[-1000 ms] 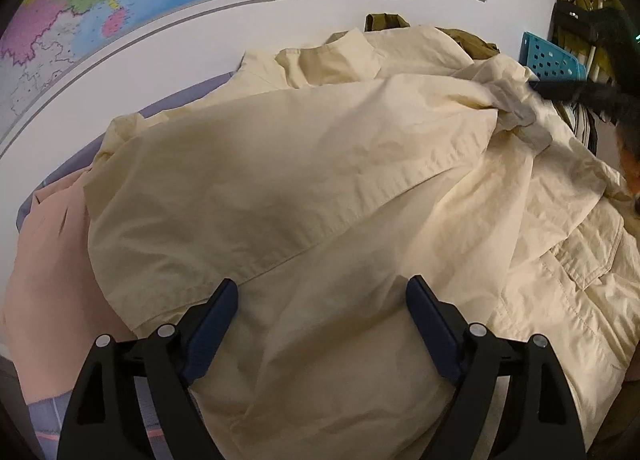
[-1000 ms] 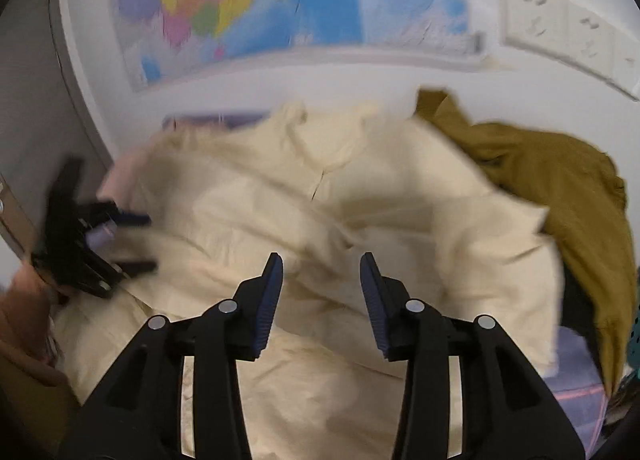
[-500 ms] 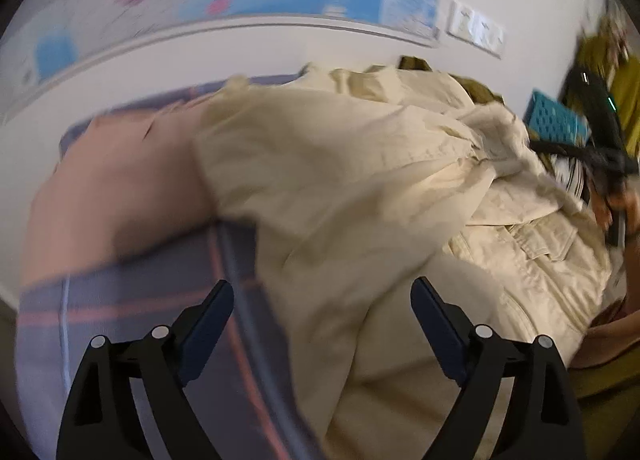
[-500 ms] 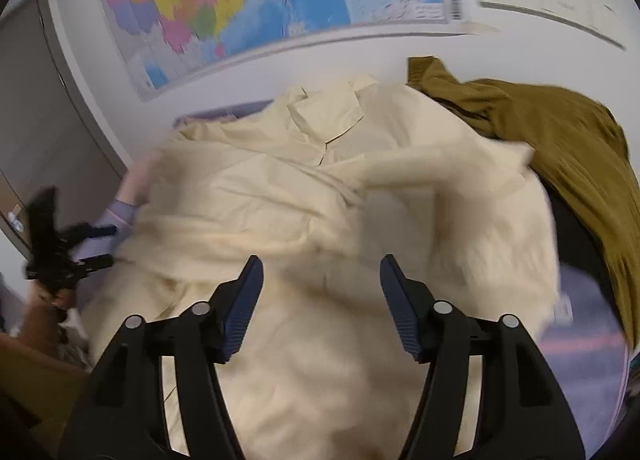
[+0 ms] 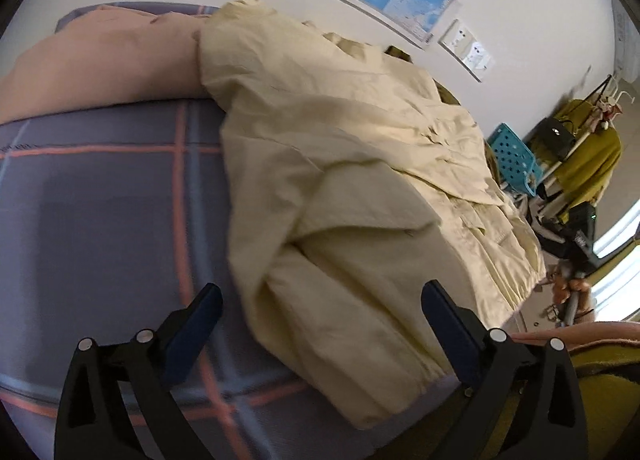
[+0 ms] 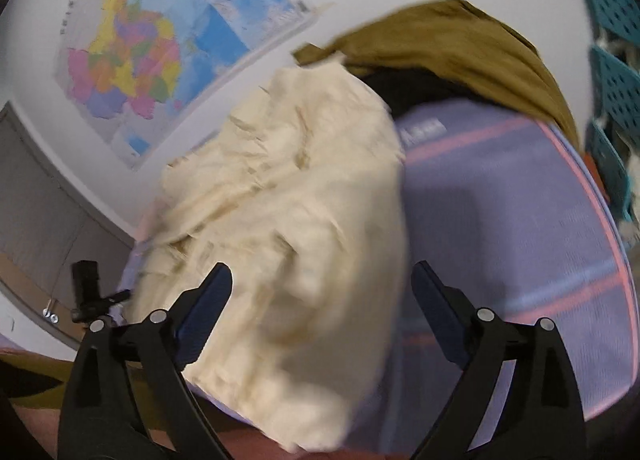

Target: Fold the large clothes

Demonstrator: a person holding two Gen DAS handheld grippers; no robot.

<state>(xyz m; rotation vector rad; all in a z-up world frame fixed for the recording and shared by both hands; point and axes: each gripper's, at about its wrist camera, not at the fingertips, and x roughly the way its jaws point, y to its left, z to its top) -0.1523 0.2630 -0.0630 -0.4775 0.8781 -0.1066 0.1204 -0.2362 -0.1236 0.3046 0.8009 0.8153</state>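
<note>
A large cream jacket (image 5: pixel 360 187) lies rumpled and partly folded on a purple plaid sheet (image 5: pixel 112 195). My left gripper (image 5: pixel 322 306) is open and empty, above the jacket's near edge. In the right wrist view the same jacket (image 6: pixel 288 227) shows blurred. My right gripper (image 6: pixel 322 286) is open and empty above its near end. The left gripper (image 6: pixel 90 296) shows small at the far left there. The right gripper (image 5: pixel 576 260) shows small at the right edge of the left wrist view.
A pink garment (image 5: pixel 100 55) lies at the bed's far left. An olive garment (image 6: pixel 452 47) lies behind the jacket by the wall. A map (image 6: pixel 160 43) hangs on the wall. Teal baskets (image 5: pixel 514 157) and a rack with clothes (image 5: pixel 588 151) stand to the right.
Both grippers have drawn back and outward from the jacket. The right jaws have opened wider. More of the plaid sheet shows on both sides of the jacket.
</note>
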